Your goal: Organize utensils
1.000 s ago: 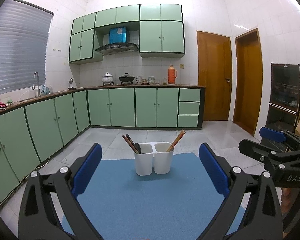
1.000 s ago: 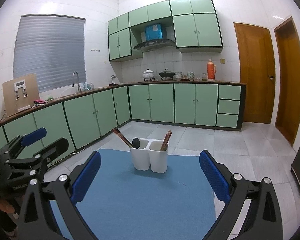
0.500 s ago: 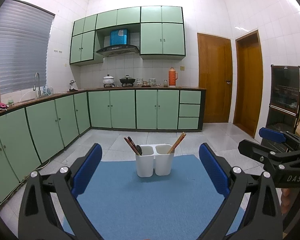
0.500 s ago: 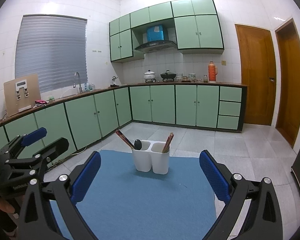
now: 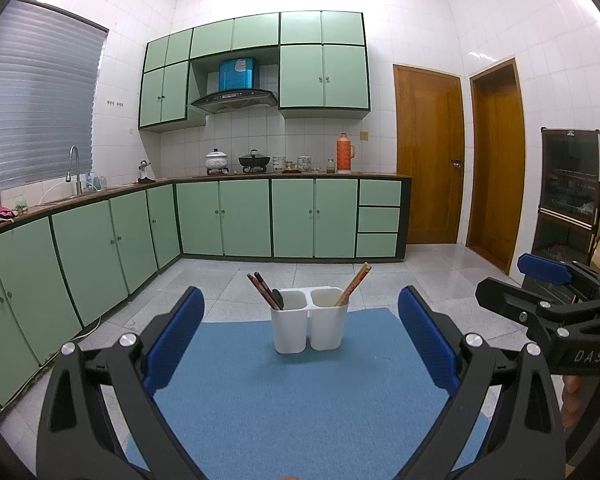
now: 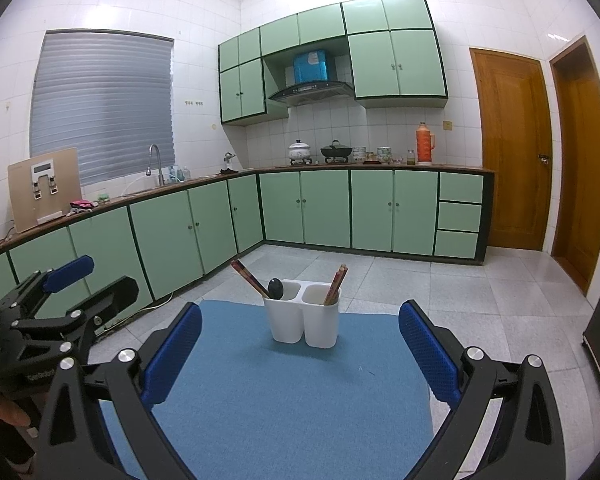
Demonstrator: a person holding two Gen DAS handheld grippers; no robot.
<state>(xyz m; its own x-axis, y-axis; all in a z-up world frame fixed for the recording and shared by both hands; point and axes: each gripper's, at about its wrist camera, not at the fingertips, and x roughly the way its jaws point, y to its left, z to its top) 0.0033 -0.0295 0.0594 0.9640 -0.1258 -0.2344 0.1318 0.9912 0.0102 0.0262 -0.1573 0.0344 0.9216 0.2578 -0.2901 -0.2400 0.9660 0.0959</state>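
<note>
A white two-compartment utensil holder [image 5: 309,322] [image 6: 302,318] stands upright near the far edge of a blue mat [image 5: 284,396] [image 6: 288,392]. Its left cup holds dark chopsticks [image 5: 262,289] [image 6: 249,277] and a black spoon [image 5: 277,298] [image 6: 275,287]. Its right cup holds reddish-brown chopsticks [image 5: 354,282] [image 6: 334,284]. My left gripper [image 5: 300,338] is open, well short of the holder, nothing between its blue pads. My right gripper [image 6: 300,340] is open and empty too, also back from the holder. Each gripper shows in the other's view, at its side edge.
Green cabinets [image 5: 228,218] run along the left and back walls under a counter with pots and a red thermos [image 5: 343,153]. Two wooden doors [image 5: 428,152] stand at the right, and a dark cabinet [image 5: 572,192] at far right. Tiled floor lies beyond the mat.
Both grippers have drawn back and tilted up slightly, so the holder sits a little farther away and lower in both views. Both stay open and empty.
</note>
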